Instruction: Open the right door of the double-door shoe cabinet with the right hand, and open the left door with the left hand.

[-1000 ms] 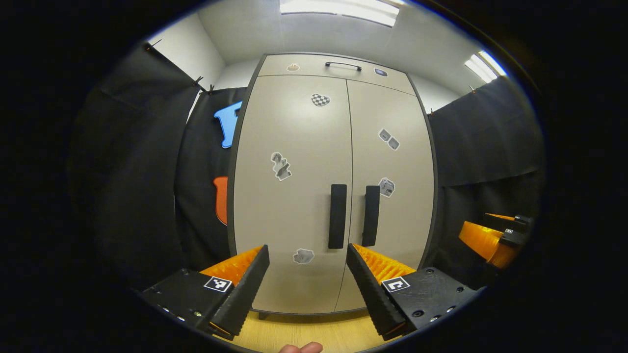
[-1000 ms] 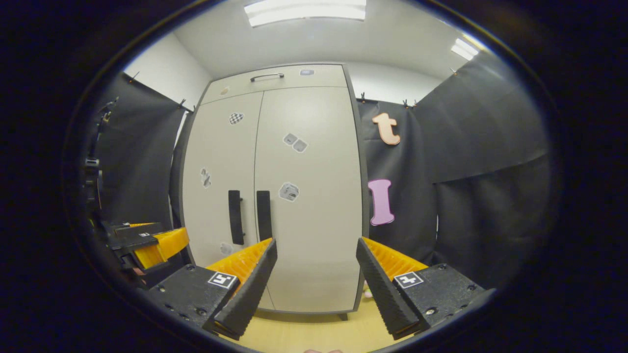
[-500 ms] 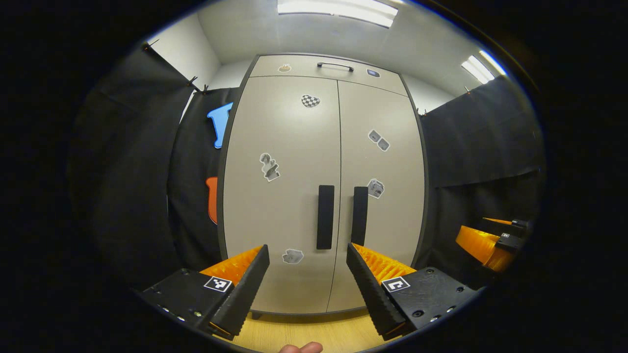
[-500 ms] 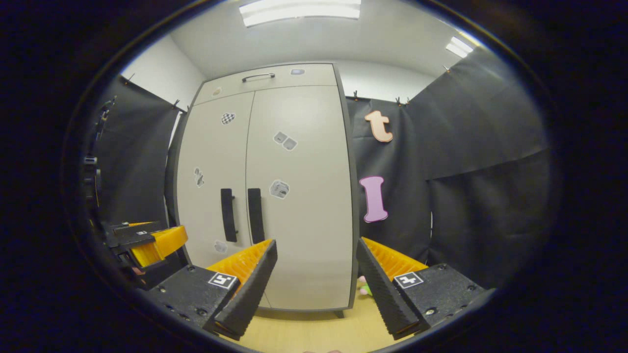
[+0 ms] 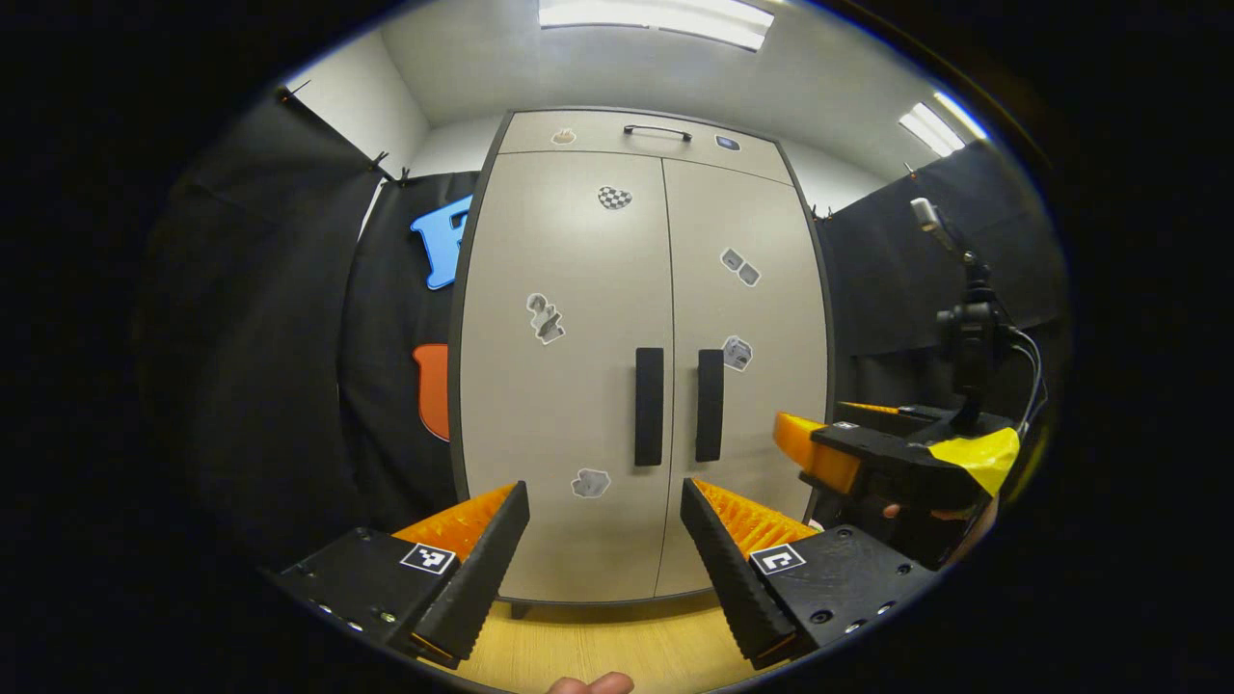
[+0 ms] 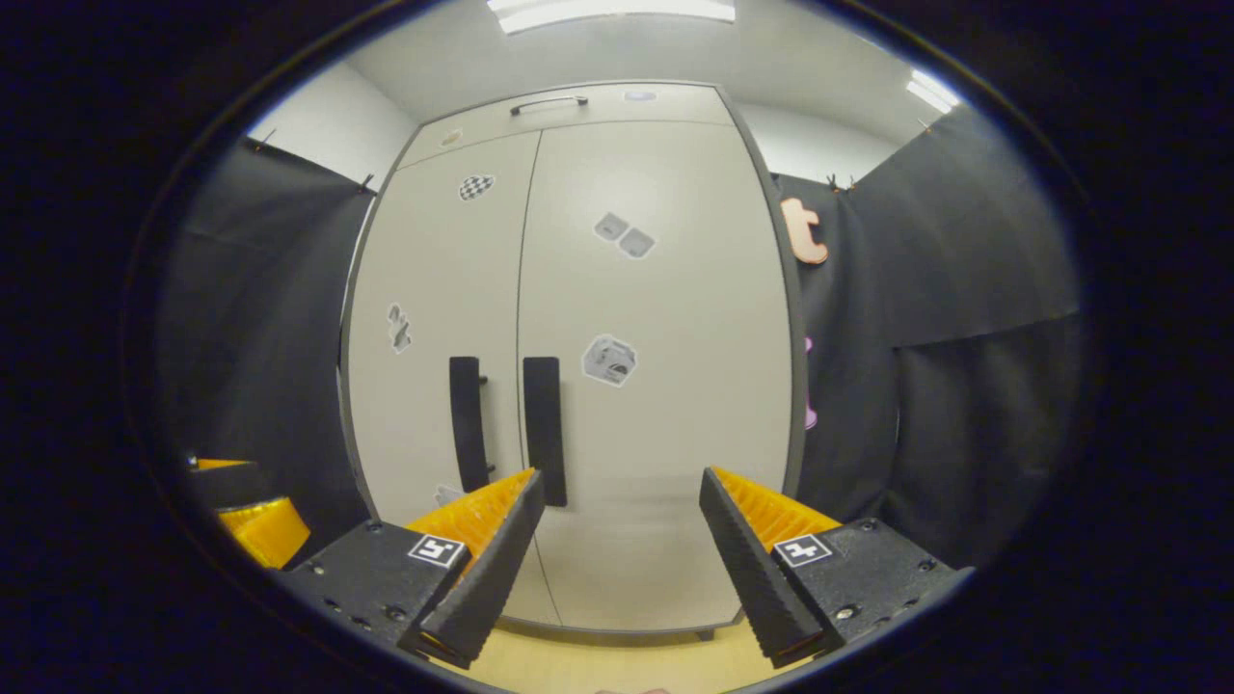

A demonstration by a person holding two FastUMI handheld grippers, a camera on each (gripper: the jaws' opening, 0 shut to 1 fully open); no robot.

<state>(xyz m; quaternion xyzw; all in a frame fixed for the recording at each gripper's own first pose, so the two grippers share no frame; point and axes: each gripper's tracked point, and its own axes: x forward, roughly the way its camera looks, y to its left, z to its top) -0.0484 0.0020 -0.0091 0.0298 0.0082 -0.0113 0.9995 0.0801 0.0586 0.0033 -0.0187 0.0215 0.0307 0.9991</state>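
Observation:
The beige shoe cabinet (image 5: 578, 289) stands straight ahead with both doors shut. Two upright black handles flank the centre seam: the left door handle (image 5: 649, 407) and the right door handle (image 5: 710, 405). My left gripper (image 5: 603, 496) is open, held back from the doors and a little below the handles. My right gripper (image 6: 622, 482) is open too and closer to the cabinet. The right door handle (image 6: 545, 429) lies just up and left of its left finger, with the left door handle (image 6: 469, 424) beside it. The right gripper (image 5: 829, 453) also appears by the cabinet's right edge.
A drawer front with a slim handle (image 5: 657, 130) tops the cabinet. Several stickers dot the doors. Black cloth walls (image 6: 964, 318) close in on both sides. A light wooden floor (image 5: 598, 655) runs under the cabinet. The left gripper (image 6: 246, 501) sits low on the left.
My right gripper has moved forward toward the right door, so the cabinet looks larger in its view. It now looms beside the cabinet in the left gripper view. The left gripper barely shifted.

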